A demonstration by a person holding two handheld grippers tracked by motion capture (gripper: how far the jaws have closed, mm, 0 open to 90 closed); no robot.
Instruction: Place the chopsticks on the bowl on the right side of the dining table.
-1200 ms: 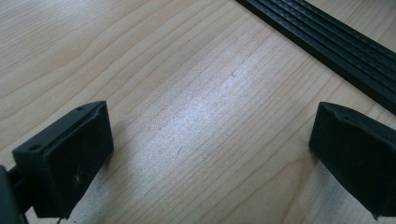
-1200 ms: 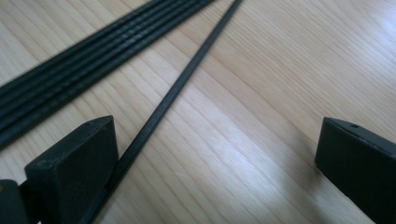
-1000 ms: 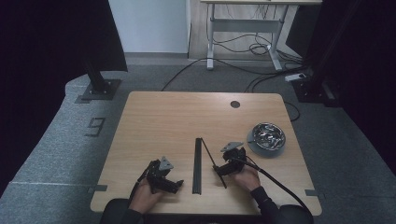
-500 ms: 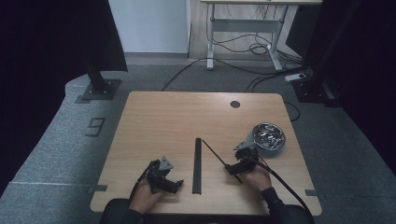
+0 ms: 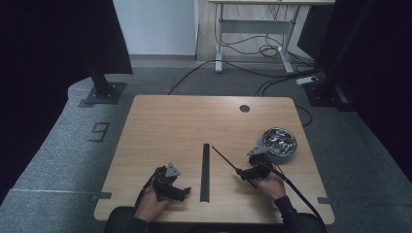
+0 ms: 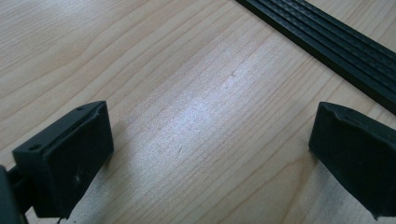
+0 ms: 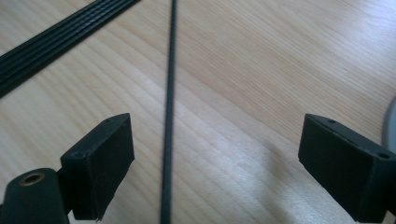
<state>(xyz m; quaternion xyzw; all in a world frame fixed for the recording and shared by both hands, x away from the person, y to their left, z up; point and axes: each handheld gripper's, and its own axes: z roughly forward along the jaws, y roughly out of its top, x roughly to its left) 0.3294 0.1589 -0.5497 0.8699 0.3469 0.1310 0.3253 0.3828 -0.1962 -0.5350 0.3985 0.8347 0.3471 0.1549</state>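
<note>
While both grippers are held with jaws spread, a thin black rod [image 7: 168, 116] is seen lying between the right gripper's [image 7: 215, 163] jaws, beside a ribbed black strip [image 5: 206, 172]; bare wood lies between the left gripper's [image 6: 210, 158] jaws.

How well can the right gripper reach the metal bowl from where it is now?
Probably easily. The right gripper is open, and the metal bowl sits close beside that hand with bare table between. Only the thin black rod lies between its jaws.
</note>
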